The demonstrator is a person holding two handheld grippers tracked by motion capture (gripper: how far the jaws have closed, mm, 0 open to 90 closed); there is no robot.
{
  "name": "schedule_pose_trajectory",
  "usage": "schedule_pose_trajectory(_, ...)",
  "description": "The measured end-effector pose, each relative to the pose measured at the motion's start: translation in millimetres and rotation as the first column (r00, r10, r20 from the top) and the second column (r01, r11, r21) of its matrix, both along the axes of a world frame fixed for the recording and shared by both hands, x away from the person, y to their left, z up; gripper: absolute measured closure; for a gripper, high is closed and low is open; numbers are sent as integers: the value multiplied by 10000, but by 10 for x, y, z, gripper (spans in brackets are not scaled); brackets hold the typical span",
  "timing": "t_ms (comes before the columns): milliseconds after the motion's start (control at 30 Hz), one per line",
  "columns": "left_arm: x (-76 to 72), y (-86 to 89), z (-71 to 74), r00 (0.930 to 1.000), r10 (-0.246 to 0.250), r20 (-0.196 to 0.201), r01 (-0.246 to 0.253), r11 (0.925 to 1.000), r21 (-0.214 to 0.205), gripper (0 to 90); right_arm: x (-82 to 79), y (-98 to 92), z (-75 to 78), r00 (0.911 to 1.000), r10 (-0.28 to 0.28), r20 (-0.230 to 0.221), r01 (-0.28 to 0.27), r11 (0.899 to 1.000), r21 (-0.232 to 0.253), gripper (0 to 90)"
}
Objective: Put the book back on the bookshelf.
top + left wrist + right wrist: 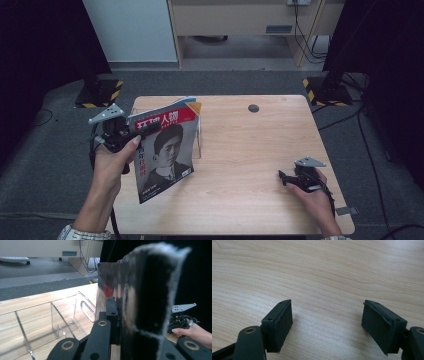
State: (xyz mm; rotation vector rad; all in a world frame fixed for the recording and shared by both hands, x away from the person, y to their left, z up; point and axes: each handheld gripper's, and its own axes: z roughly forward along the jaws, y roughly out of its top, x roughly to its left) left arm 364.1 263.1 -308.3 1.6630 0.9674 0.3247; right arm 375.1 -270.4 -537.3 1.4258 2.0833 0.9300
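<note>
A: While the person's left hand lifts it off the pale wooden table (260,165), the glossy magazine with a red masthead and a black-and-white portrait cover (165,150) hangs upright and a little tilted above the table's left half. What has hold of it?

B: The left gripper (131,134), black with a grey three-cornered plate on top, is clamped on the magazine's left edge. In the left gripper view the jaws press the cover (125,297) between them.

A: And just behind the magazine?

B: A clear acrylic rack with upright dividers (57,320) stands on the table's far left part. In the high view the magazine is in front of it and hides much of it; whether the two touch cannot be told.

A: The other hand?

B: It rests at the table's near right corner with the right gripper (283,176), well apart from the magazine. In the right gripper view the jaws stand wide apart over bare wood (317,277), with nothing between the pads (283,322).
</note>
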Motion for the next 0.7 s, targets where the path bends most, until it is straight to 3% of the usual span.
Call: schedule_pose_trajectory(700, -89, 277, 2, 9985, 538, 14, -538, 9985, 73, 864, 0, 2, -1, 10000, 18, -4, -18, 10000, 8, 246)
